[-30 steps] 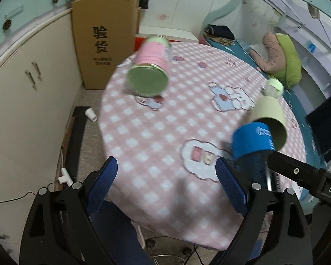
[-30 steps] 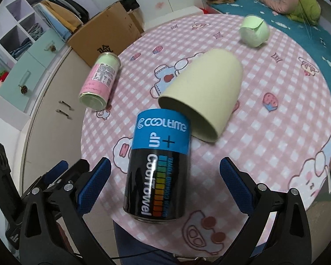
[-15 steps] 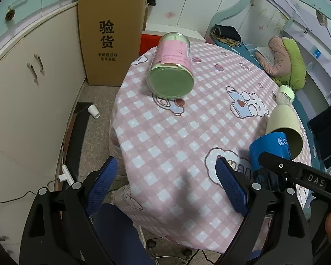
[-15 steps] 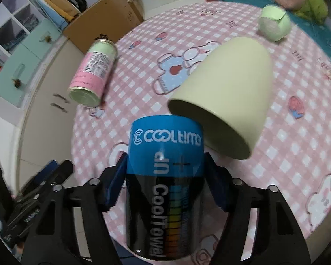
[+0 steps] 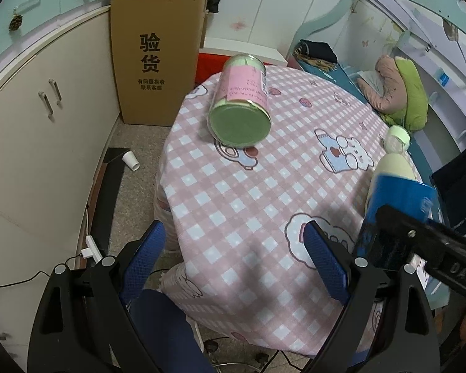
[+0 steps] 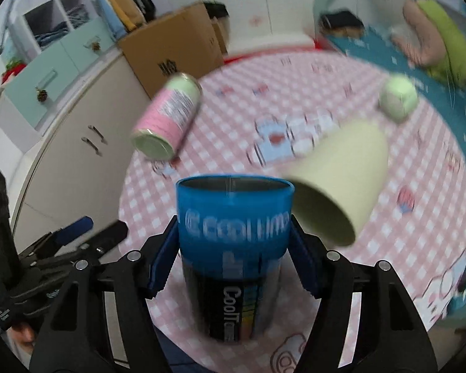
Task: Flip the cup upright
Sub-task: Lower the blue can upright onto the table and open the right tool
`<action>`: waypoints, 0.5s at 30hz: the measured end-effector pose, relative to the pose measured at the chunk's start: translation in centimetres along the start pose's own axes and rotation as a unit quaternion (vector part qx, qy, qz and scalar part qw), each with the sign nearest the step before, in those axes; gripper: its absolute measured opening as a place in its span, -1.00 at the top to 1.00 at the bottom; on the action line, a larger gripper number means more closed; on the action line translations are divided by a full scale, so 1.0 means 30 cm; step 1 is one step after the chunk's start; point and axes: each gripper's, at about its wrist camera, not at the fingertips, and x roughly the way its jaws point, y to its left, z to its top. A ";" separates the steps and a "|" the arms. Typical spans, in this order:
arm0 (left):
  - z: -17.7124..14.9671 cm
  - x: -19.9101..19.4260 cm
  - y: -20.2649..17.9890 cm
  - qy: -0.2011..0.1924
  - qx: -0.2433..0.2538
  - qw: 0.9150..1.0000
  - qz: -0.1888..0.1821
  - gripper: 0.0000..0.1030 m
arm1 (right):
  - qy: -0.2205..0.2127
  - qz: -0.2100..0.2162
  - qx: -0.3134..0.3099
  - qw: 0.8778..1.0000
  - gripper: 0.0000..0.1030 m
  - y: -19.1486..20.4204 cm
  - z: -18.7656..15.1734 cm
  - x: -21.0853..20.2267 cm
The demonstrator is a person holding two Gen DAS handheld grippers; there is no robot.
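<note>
A blue-and-black CoolTowel can [image 6: 233, 248] is held in my right gripper [image 6: 233, 261], whose blue pads press both its sides; it is tilted up, its silver end facing away. It also shows in the left wrist view [image 5: 394, 214], under the right gripper's arm. A pale green cup [image 6: 338, 186] lies on its side just right of the can, its mouth toward me; it shows in the left wrist view [image 5: 394, 163] too. My left gripper [image 5: 233, 264] is open and empty over the table's near left edge.
A pink-and-green can [image 5: 240, 108] lies on its side on the pink checked round table [image 5: 233, 202]. A small green cup [image 6: 399, 98] lies at the far right. A cardboard box [image 5: 158, 52] and cabinets stand to the left; a bed is at the right.
My right gripper has closed on the CoolTowel can and tilted it up off the table. My left gripper has drawn back toward the table's left edge, still open.
</note>
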 end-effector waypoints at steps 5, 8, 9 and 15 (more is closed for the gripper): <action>0.025 -0.004 0.027 -0.011 -0.020 1.000 0.014 -0.69 | -0.037 -0.026 -0.036 0.998 -0.29 0.047 0.050 0.020; 0.037 -0.002 0.040 -0.014 -0.027 0.999 0.023 -0.69 | -0.046 -0.030 -0.051 0.997 -0.29 0.067 0.065 0.045; 0.039 -0.002 0.041 -0.015 -0.028 0.999 0.027 -0.69 | -0.047 -0.032 -0.054 0.997 -0.29 0.074 0.061 0.050; 0.032 -0.004 0.052 -0.016 -0.028 0.999 0.040 -0.69 | -0.059 -0.042 -0.068 0.995 -0.32 0.104 0.039 0.056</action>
